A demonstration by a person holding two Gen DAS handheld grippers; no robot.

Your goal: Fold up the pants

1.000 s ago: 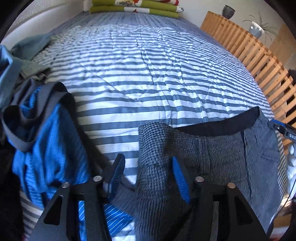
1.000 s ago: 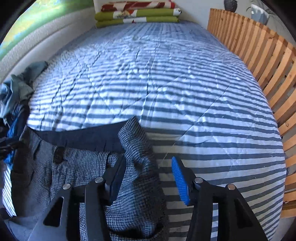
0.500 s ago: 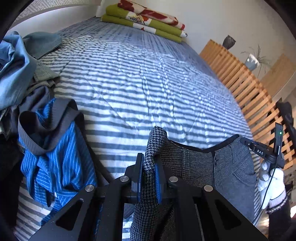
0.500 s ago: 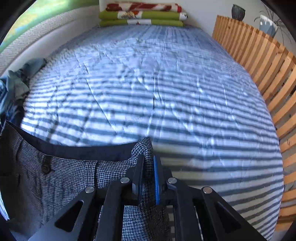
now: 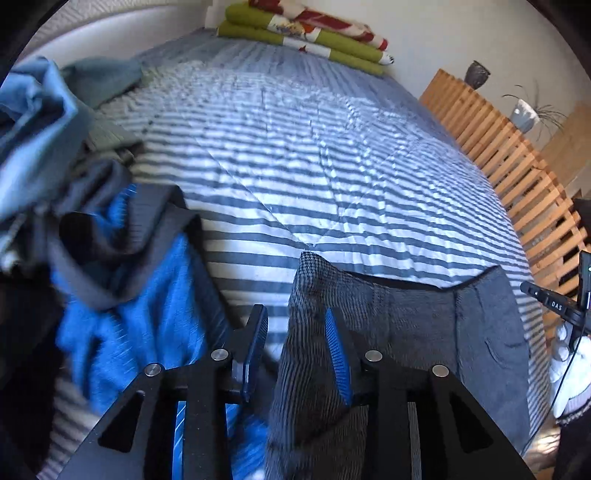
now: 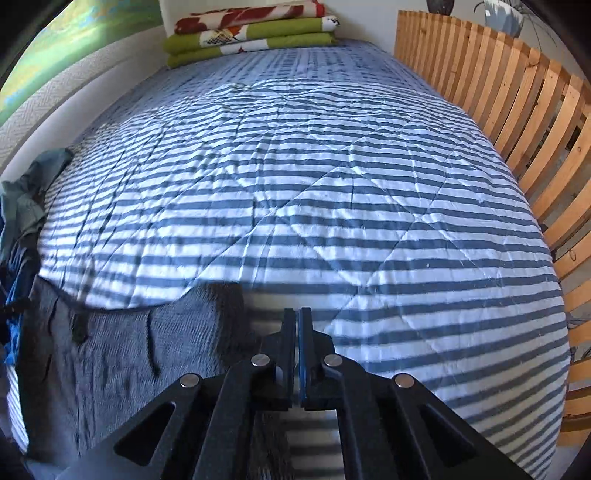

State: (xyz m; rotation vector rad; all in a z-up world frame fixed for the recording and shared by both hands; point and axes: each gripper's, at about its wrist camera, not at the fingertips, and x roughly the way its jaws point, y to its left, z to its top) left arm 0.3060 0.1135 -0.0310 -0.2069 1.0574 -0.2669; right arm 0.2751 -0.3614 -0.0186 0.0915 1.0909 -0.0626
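Observation:
Grey houndstooth pants [image 5: 406,325] lie across the near end of the striped bed, waistband toward the far end. My left gripper [image 5: 295,332] is at the waistband's left corner. Its jaws are opening. The raised corner stands between them and leans on the right blue pad [image 5: 338,354], clear of the left pad. In the right wrist view the pants [image 6: 129,350] look blurred and lie left of my right gripper [image 6: 297,328]. Its pads are shut together, and no cloth shows between the tips. Some grey cloth passes under its fingers.
A heap of clothes sits at the left, with a bright blue garment [image 5: 129,314] and a light blue one [image 5: 33,129]. Folded green and red blankets [image 6: 251,33] lie at the far end of the quilt [image 6: 332,184]. A wooden slatted frame [image 6: 498,92] runs along the right.
Half a second ago both grippers were shut on waistband corners. The left jaws have since parted. The corner no longer stands between the right pads, and the pants now lie to their left.

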